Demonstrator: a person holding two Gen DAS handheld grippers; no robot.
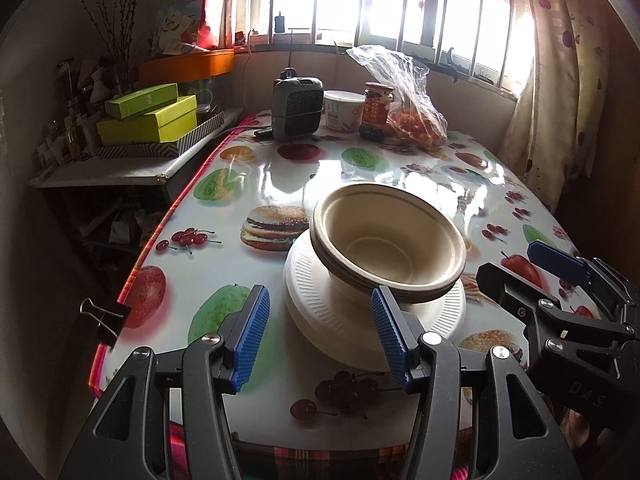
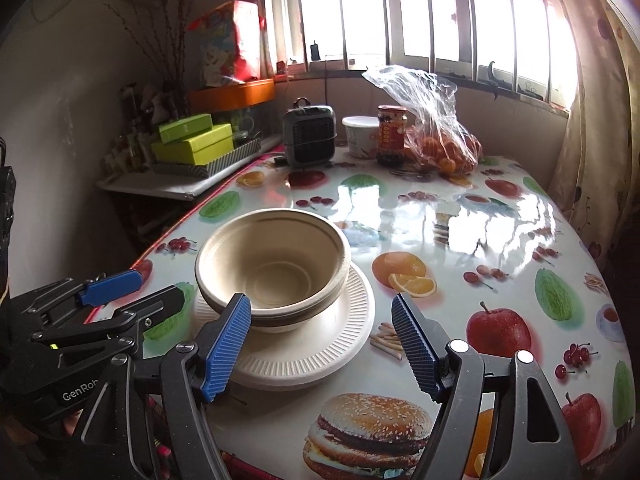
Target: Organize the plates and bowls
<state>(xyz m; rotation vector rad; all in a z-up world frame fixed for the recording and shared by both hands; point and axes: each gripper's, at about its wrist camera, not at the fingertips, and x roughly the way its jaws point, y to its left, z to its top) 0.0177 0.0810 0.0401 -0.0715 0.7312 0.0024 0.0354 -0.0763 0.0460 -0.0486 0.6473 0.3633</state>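
Observation:
A stack of beige paper bowls [image 1: 390, 240] [image 2: 272, 266] sits on a stack of white ribbed paper plates [image 1: 320, 300] [image 2: 316, 344] near the table's front edge. My left gripper [image 1: 318, 336] is open and empty, just in front of the plates, its right finger overlapping the plate rim in view. My right gripper [image 2: 322, 344] is open and empty, in front of the plates' right side. Each gripper also shows in the other view: the right gripper [image 1: 520, 264] and the left gripper [image 2: 140, 292], both open.
The table has a glossy fruit-print cloth [image 1: 280, 184] [image 2: 500, 248]. At the far end stand a small grey heater [image 1: 298, 108] [image 2: 310, 136], a white tub [image 1: 344, 110], a jar [image 1: 376, 110] and a bag of oranges [image 1: 416, 120]. Green boxes [image 1: 152, 118] sit on a side shelf at left.

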